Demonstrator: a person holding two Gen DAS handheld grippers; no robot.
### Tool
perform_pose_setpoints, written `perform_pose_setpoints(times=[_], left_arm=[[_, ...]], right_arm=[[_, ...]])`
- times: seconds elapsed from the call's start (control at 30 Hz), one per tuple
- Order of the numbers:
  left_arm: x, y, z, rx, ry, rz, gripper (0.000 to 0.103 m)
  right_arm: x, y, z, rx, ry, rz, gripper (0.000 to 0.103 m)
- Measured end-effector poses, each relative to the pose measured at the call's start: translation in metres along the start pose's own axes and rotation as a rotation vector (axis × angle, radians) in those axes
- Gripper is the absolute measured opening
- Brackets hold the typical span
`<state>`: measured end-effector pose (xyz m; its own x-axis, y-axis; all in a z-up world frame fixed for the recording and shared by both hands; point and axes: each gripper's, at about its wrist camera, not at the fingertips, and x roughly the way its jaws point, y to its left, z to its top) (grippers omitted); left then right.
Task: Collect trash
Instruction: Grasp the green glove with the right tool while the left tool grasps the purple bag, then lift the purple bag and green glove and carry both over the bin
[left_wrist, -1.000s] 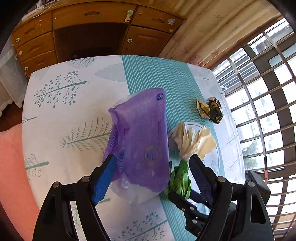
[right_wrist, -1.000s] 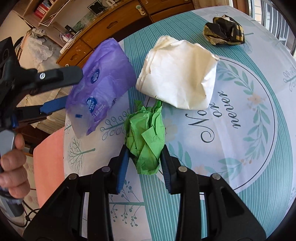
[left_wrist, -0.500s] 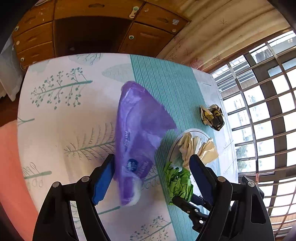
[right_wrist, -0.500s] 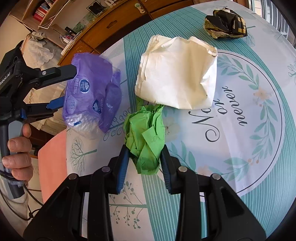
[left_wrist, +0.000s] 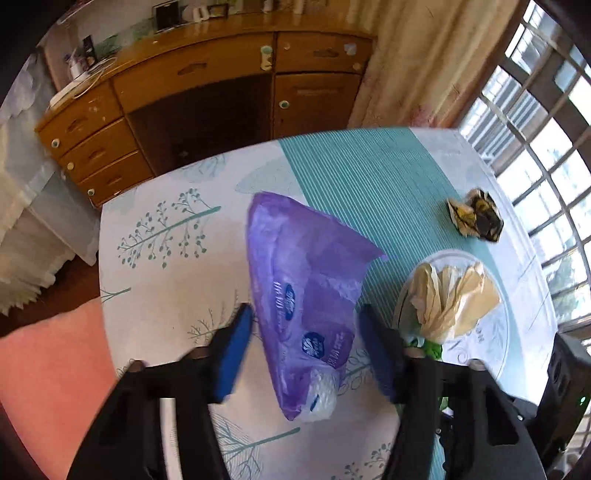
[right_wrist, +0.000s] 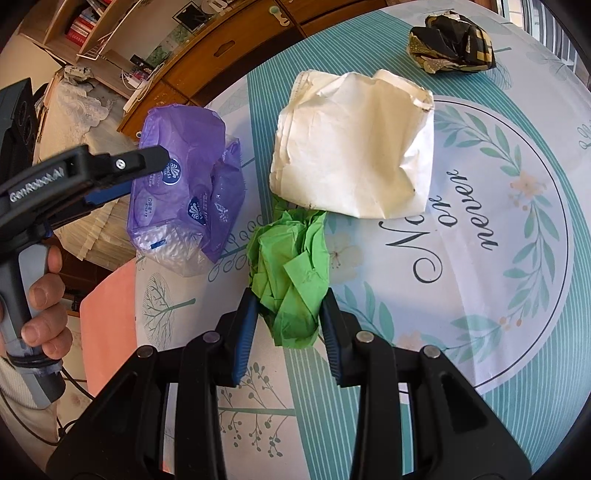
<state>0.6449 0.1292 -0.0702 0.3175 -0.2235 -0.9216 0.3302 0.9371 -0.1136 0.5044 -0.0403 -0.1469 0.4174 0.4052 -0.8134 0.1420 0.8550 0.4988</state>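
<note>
At the left of the right wrist view, the left gripper reaches in from the frame edge with its fingers spread on either side of the purple plastic bag, which lies on the counter left of centre; whether the pads touch the film I cannot tell. The bag looks light, limp and slippery, so a bunched fold near its clear end should give the surest hold. Just right of it, at lower centre, the right gripper pinches the green crumpled paper, soft and springy. Above that lies the cream paper bag, stiff and creased. At upper right sits the dark crumpled wrapper, well apart from the rest.
</note>
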Motion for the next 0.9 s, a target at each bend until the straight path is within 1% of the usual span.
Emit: perform_pose_setpoints(times=[0.03, 0.07, 0.1, 0.13, 0.17, 0.23, 0.43, 0.6, 0.73, 0.9], left_arm=[[0.002, 0.000, -0.002, 0.002, 0.014, -0.003, 0.037], [0.005, 0.000, -0.004, -0.001, 0.030, -0.011, 0.034], [0.008, 0.001, -0.006, -0.010, 0.044, -0.018, 0.025], [0.011, 0.003, -0.010, -0.019, 0.053, -0.026, 0.013], [0.013, 0.005, -0.013, -0.032, 0.062, -0.038, 0.007], [0.011, 0.007, -0.020, -0.054, 0.045, -0.059, 0.002], [-0.026, 0.009, -0.047, -0.084, -0.042, -0.084, 0.001], [-0.068, 0.004, -0.084, -0.147, -0.083, -0.083, 0.001], [-0.108, -0.007, -0.129, -0.197, -0.114, -0.076, 0.001], [-0.164, -0.041, -0.201, -0.252, -0.162, -0.068, 0.001]], right_arm=[[0.000, 0.000, 0.000, 0.001, 0.000, 0.000, 0.030], [0.000, -0.001, 0.000, 0.001, 0.000, 0.001, 0.030], [0.000, -0.001, 0.000, 0.001, 0.000, 0.001, 0.030], [0.000, -0.001, 0.000, 0.000, 0.000, 0.001, 0.030], [0.000, -0.001, 0.000, 0.000, 0.002, 0.002, 0.030], [-0.002, 0.000, -0.001, -0.001, 0.007, 0.013, 0.030], [-0.024, 0.008, -0.013, -0.040, -0.002, 0.057, 0.030], [-0.064, 0.017, -0.038, -0.118, -0.014, 0.088, 0.030], [-0.101, 0.016, -0.067, -0.178, -0.012, 0.108, 0.030], [-0.157, 0.001, -0.115, -0.260, 0.008, 0.139, 0.030]])
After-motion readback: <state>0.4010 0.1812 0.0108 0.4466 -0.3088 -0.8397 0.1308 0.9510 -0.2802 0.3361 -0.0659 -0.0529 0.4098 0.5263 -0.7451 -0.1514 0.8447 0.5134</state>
